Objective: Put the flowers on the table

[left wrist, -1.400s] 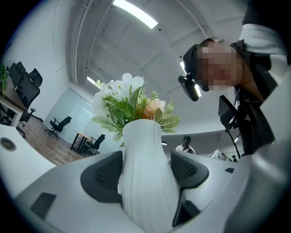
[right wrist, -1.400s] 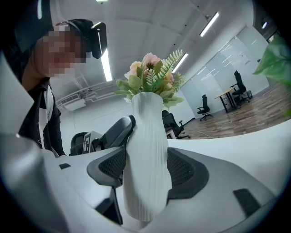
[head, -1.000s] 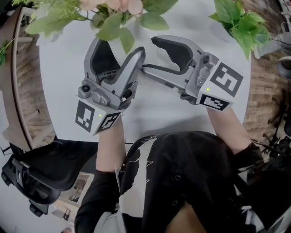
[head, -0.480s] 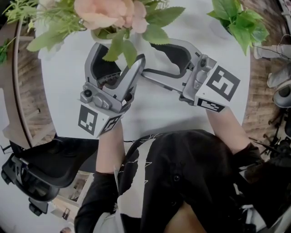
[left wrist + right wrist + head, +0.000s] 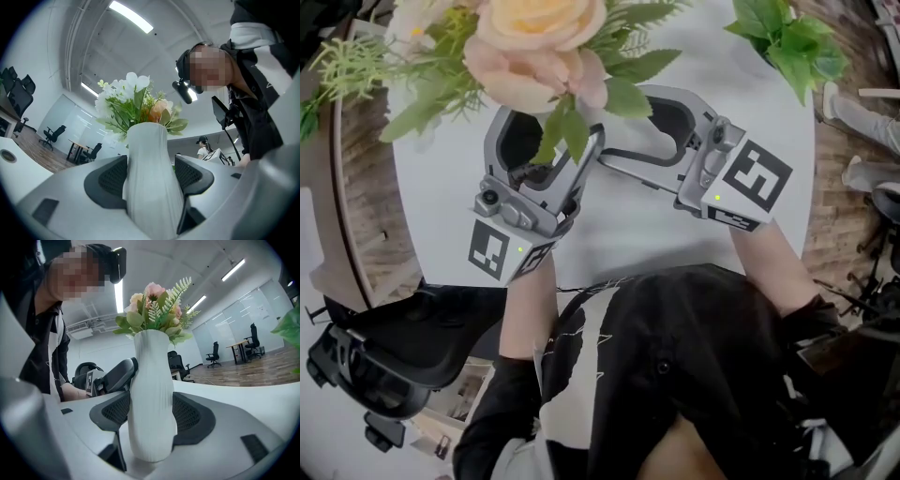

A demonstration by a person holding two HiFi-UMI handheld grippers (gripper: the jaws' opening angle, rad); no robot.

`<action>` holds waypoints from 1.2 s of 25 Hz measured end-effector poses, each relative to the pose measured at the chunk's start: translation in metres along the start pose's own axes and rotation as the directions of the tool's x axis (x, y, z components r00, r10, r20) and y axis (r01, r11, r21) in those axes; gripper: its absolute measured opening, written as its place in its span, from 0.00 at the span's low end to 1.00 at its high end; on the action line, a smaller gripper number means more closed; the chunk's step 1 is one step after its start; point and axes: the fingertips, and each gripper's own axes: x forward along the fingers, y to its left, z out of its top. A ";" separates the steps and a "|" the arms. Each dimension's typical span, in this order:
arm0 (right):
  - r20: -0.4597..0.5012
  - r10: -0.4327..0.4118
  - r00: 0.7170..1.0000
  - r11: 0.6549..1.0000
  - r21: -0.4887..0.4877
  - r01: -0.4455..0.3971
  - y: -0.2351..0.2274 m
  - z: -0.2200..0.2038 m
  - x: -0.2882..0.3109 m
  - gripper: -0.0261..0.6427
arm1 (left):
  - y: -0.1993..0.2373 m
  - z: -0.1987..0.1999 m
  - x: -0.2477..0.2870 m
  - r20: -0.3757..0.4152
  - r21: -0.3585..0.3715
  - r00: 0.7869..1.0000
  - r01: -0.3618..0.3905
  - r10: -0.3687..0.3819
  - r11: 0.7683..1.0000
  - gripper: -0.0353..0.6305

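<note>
A bouquet of peach and white flowers [image 5: 530,52] with green leaves stands in a white ribbed vase [image 5: 151,404]. In the head view the blooms hide the vase. My left gripper [image 5: 546,155] is shut on the vase [image 5: 150,178] from one side, its pads pressed against the ribbed body. My right gripper [image 5: 628,117] is shut on the same vase from the other side. Both sit over the round white table [image 5: 628,234]. The right gripper view shows the flowers [image 5: 154,310] upright, with the left gripper [image 5: 115,376] behind the vase.
A green leafy plant [image 5: 792,47] stands at the table's far right edge. A black office chair [image 5: 394,347] sits at the lower left, beside the person. Wooden floor surrounds the table. Another person [image 5: 204,143] stands far off in the left gripper view.
The flowers have grown larger in the head view, coming up toward the camera. Both grippers stay on the vase and have shifted only slightly.
</note>
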 end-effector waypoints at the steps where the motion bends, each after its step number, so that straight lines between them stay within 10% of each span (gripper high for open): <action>1: -0.002 -0.002 1.000 1.000 -0.001 0.002 -0.001 0.000 0.000 0.48 | 0.000 0.000 0.001 0.000 0.000 1.000 0.002 -0.002 1.000 0.53; 30: 0.011 0.022 1.000 1.000 0.012 -0.022 0.000 -0.006 0.001 0.48 | -0.004 -0.005 -0.008 -0.063 0.032 0.993 -0.101 0.103 0.994 0.54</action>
